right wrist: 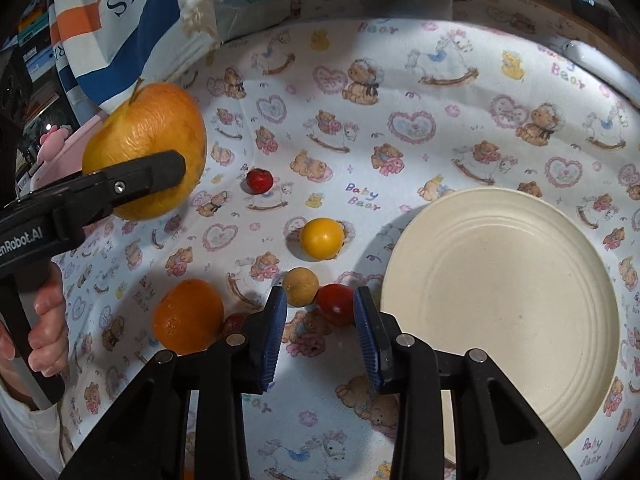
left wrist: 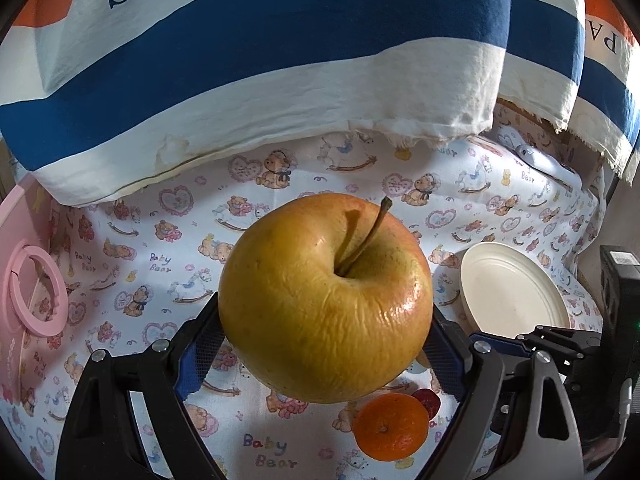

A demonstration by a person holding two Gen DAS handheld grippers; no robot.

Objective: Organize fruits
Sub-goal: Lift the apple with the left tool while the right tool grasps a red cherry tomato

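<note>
My left gripper (left wrist: 326, 340) is shut on a big yellow-orange apple (left wrist: 326, 298), held above the bear-print cloth; the apple also shows in the right wrist view (right wrist: 144, 152) at the left. My right gripper (right wrist: 320, 328) is open and empty, low over the cloth. Just ahead of its fingertips lie a red tomato (right wrist: 335, 303) and a small tan fruit (right wrist: 301, 286). A yellow fruit (right wrist: 322, 238), a small red fruit (right wrist: 259, 180) and an orange (right wrist: 189, 316) lie further off. The orange also shows below the apple in the left wrist view (left wrist: 391, 426). An empty cream plate (right wrist: 500, 312) sits to the right.
A striped blue, white and orange cloth bag (left wrist: 240, 60) stands at the back. A pink item with a ring (left wrist: 36, 284) is at the left. A white object (right wrist: 600, 64) lies at the far right edge of the cloth. Another small red fruit (right wrist: 234, 322) sits beside the orange.
</note>
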